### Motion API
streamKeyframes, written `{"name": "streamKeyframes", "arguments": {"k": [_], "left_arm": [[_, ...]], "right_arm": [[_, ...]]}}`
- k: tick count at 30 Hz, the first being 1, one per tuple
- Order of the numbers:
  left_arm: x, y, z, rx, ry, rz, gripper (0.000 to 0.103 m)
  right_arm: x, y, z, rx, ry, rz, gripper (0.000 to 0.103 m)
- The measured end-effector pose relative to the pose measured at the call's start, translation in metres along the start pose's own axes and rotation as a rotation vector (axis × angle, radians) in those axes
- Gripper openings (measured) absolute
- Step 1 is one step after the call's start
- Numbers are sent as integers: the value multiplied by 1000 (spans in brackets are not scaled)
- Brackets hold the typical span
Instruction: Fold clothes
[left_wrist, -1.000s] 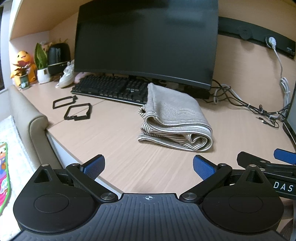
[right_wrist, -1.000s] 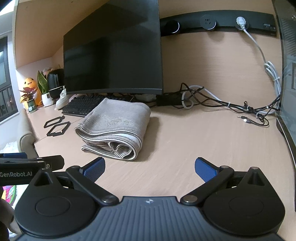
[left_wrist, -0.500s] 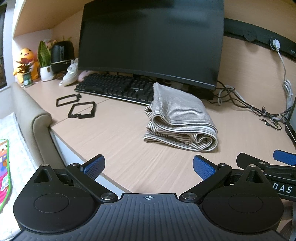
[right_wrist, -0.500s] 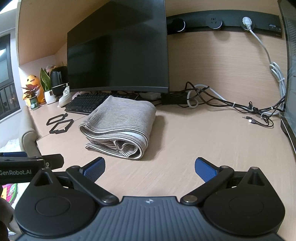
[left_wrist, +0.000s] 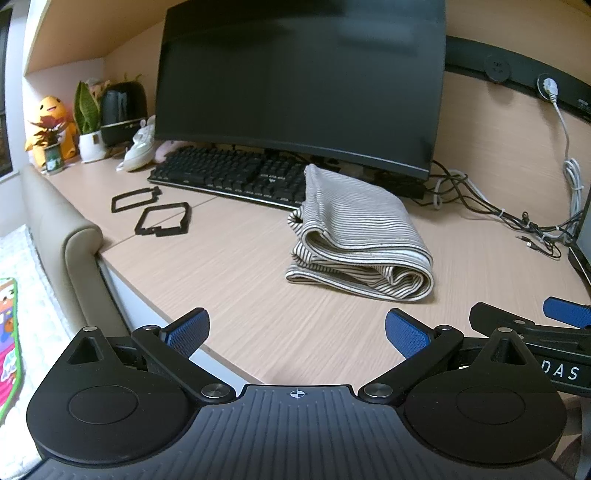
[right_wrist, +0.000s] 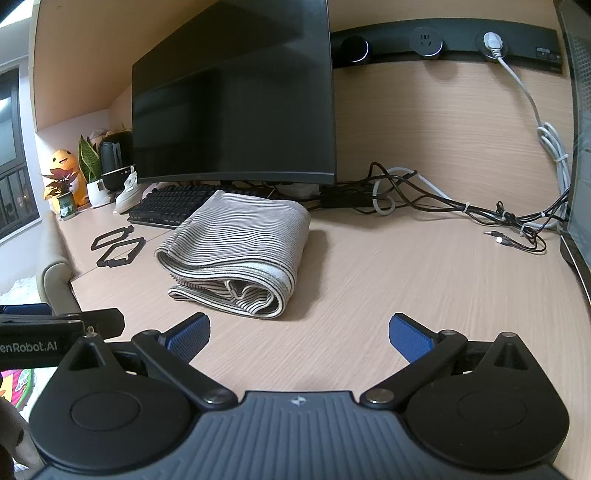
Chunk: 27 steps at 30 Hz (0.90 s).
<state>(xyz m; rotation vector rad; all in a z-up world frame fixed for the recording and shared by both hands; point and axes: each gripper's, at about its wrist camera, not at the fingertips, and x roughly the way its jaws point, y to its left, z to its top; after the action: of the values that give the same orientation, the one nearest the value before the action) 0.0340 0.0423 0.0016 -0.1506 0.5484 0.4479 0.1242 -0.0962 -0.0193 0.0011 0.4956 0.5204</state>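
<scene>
A grey-and-white striped garment (left_wrist: 360, 236) lies folded in a thick bundle on the wooden desk (left_wrist: 236, 266), in front of the monitor. It also shows in the right wrist view (right_wrist: 236, 254). My left gripper (left_wrist: 295, 332) is open and empty, held back near the desk's front edge, apart from the garment. My right gripper (right_wrist: 299, 334) is open and empty, also short of the garment, which lies ahead and to its left. Each gripper shows at the edge of the other's view.
A black monitor (left_wrist: 299, 85) and keyboard (left_wrist: 229, 175) stand behind the garment. Two black frames (left_wrist: 151, 210) lie at the left. Cables (right_wrist: 443, 206) run along the back right. Plants and a plush toy (left_wrist: 55, 122) sit far left. A padded chair arm (left_wrist: 70, 236) borders the desk.
Both views have shifted slightly, so the garment sits a little further right in each. Both grippers stay open and empty. The garment has not moved.
</scene>
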Motion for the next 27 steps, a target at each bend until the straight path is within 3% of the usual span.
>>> {"name": "streamKeyframes", "arguments": {"k": [27], "left_arm": [[1,3,-1,-3,-4,13,103]], "right_arm": [[1,3,0,-8,4,9,103]]}}
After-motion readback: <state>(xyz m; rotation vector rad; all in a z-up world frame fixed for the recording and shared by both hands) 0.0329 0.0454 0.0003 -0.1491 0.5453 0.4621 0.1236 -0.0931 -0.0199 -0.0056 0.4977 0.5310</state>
